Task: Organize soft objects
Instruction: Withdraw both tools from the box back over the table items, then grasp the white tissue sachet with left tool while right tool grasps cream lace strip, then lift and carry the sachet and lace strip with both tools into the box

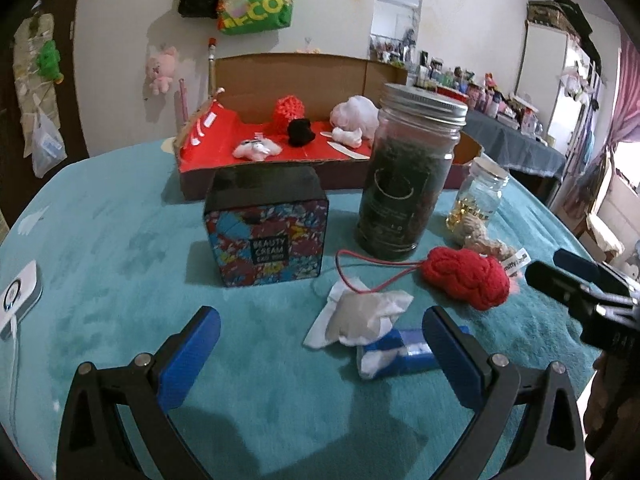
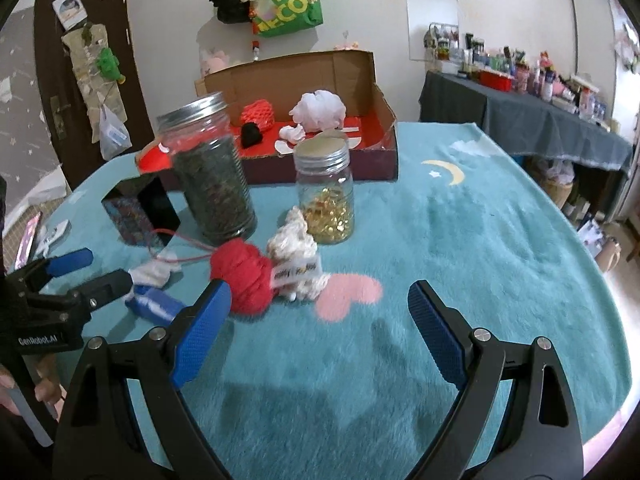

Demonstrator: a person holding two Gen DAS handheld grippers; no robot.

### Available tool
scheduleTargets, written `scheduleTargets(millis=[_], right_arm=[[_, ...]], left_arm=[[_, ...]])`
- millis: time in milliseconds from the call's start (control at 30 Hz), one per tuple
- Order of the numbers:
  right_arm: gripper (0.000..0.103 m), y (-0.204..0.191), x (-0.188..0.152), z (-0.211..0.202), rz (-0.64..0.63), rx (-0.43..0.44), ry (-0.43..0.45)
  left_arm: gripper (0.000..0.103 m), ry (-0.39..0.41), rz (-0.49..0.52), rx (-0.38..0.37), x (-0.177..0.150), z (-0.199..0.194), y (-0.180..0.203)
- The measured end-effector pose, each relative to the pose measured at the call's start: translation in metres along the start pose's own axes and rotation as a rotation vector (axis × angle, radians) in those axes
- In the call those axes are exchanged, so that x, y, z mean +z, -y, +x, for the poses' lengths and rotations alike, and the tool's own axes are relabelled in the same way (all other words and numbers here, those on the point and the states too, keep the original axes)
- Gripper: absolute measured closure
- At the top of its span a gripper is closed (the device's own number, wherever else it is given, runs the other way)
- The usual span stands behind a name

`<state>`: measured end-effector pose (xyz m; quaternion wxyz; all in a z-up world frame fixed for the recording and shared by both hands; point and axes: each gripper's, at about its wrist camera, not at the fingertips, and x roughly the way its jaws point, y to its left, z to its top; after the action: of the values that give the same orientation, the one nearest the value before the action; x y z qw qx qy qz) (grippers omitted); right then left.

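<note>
Your left gripper (image 1: pixel 320 344) is spread wide, empty, around a white pouch (image 1: pixel 362 314) low in the frame. Your right gripper (image 2: pixel 320 320) is likewise released (red knitted ball (image 2: pixel 244 276) beside its left finger).

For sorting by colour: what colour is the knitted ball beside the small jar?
Red; the knitted ball shows best in the right wrist view.
</note>
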<state>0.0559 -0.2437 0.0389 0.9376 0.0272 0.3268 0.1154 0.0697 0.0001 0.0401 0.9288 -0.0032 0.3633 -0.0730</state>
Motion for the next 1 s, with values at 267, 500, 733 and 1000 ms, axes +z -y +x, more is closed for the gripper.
scheduleTargets(millis=[267,500,733,1000], right_arm=[[0.012,0.016,0.024,0.029,0.039,0.082,-0.086],[0.047,0.018,0.038,0.06,0.035,0.218,-0.201],[0.078,0.023,0.04,0.064,0.066,0.368,-0.223],[0.078,0.017,0.044,0.037,0.041,0.369,-0.155]], left_arm=[[0.011,-0.098,0.057,-0.033,0.013,0.026,0.002],[0.044,-0.16,0.079,-0.135,0.014,0.037,-0.003],[0.081,-0.157,0.081,-0.199,0.02,0.031,-0.004],[0.083,-0.117,0.086,-0.222,0.027,0.019,-0.003]])
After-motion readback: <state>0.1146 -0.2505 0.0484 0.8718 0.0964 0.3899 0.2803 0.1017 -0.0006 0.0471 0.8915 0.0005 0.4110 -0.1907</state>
